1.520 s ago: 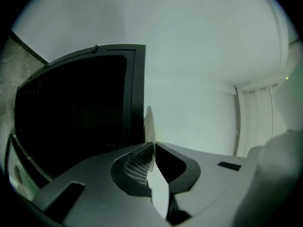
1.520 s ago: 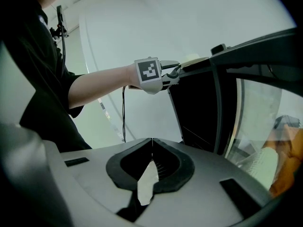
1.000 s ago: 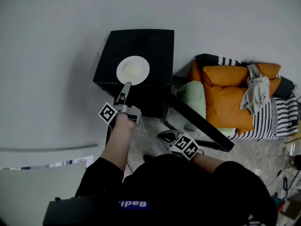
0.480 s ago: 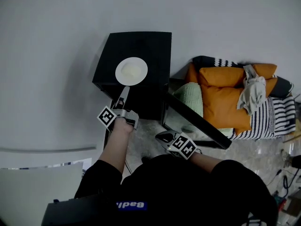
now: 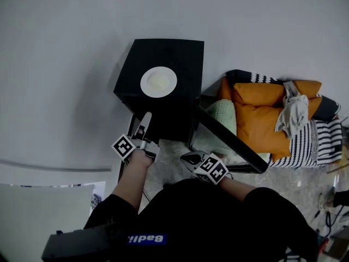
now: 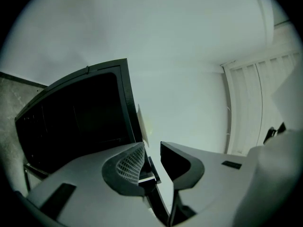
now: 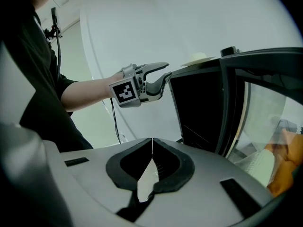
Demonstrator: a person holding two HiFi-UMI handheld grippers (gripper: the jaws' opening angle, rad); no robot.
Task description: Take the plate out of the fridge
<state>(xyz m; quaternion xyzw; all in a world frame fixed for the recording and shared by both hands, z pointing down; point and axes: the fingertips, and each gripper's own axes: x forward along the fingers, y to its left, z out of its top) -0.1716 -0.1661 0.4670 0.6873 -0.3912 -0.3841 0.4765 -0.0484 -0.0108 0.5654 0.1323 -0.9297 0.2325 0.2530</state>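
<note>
The white plate lies flat on top of the small black fridge, whose door stands swung open to the right. My left gripper hovers in front of the fridge's upper front edge, a short way back from the plate, open and holding nothing. In the left gripper view its jaws stand apart, with the plate's rim seen edge-on beyond them. My right gripper is low beside the open door, shut and empty. From the right gripper view the left gripper is level with the plate.
Orange cushions, a pale green cushion and a striped blanket are piled right of the fridge. A plain white wall stands behind it. A pale panel lies at the lower left. The floor by the door is speckled stone.
My left gripper opened, let go of the plate's rim and drew back from the fridge top. The plate stays on the fridge. The right gripper has hardly moved.
</note>
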